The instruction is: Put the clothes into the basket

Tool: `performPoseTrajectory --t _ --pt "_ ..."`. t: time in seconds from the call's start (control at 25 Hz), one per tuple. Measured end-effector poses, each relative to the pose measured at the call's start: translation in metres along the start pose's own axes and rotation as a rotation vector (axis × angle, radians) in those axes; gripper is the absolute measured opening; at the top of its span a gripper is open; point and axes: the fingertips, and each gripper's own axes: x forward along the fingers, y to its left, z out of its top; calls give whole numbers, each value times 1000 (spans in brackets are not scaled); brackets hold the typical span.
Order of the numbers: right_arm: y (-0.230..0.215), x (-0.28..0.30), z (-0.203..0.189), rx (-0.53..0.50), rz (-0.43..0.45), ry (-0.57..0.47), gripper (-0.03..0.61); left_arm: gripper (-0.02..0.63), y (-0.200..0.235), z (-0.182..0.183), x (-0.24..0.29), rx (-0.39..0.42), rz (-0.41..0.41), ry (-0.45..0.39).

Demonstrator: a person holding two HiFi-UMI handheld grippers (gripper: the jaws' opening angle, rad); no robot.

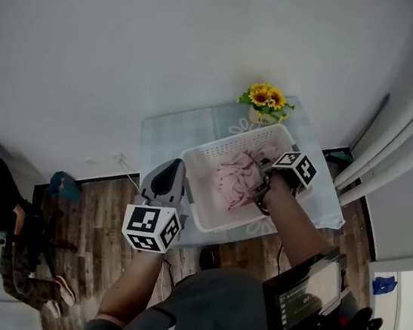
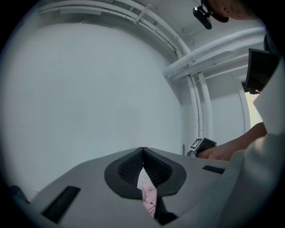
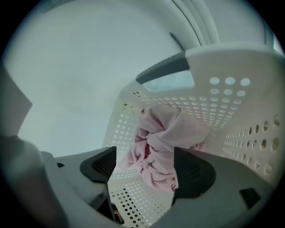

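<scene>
Head view first: the white basket (image 1: 192, 185) sits on the desk (image 1: 172, 136), pink clothes (image 1: 235, 176) heaped inside it, and a pot of sunflowers (image 1: 265, 100) stands just beyond its far rim. The right gripper (image 1: 263, 185) reaches down into the basket, right over the clothes. The left gripper (image 1: 168, 178) is held up off to the near left, clear of the basket. Over on the wooden floor (image 1: 101, 207), a person (image 1: 0, 223) sits by the wall.

Now the left gripper view: its fingers (image 2: 127, 171) are pressed together at the tips and point at a bare white wall (image 2: 89, 98). A pale pink-and-white sliver (image 2: 147, 191) shows in the gap behind the tips, and I cannot tell what it is.

Over to the right gripper view: its fingers (image 3: 196, 171) stand wide apart inside the basket. The bunched pink clothes lie between them against the perforated wall, and neither pad presses on them.
</scene>
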Motion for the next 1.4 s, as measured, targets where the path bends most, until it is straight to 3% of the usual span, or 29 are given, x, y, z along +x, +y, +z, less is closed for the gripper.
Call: performPoseTrajectory --t 0.32,0.6,0.8,0.96,1.2,1.4 --pt "58 -63 8 -178 271 -26 388 9 -29 15 -26 2 58 -28" --pt "71 -127 17 -375 400 -99 387 9 -64 21 -54 -6 106 -51" --pt "86 -169 9 -551 554 -104 385 9 -86 21 -74 -1 137 -47" --pt "94 -200 0 -698 614 -140 377 9 -95 24 -86 -1 151 -46" --pt "106 -242 -20 -946 648 -250 234 9 -99 30 -103 11 134 -65" --pt "106 -263 -47 -1085 607 -334 91 9 -93 36 -126 26 115 -84"
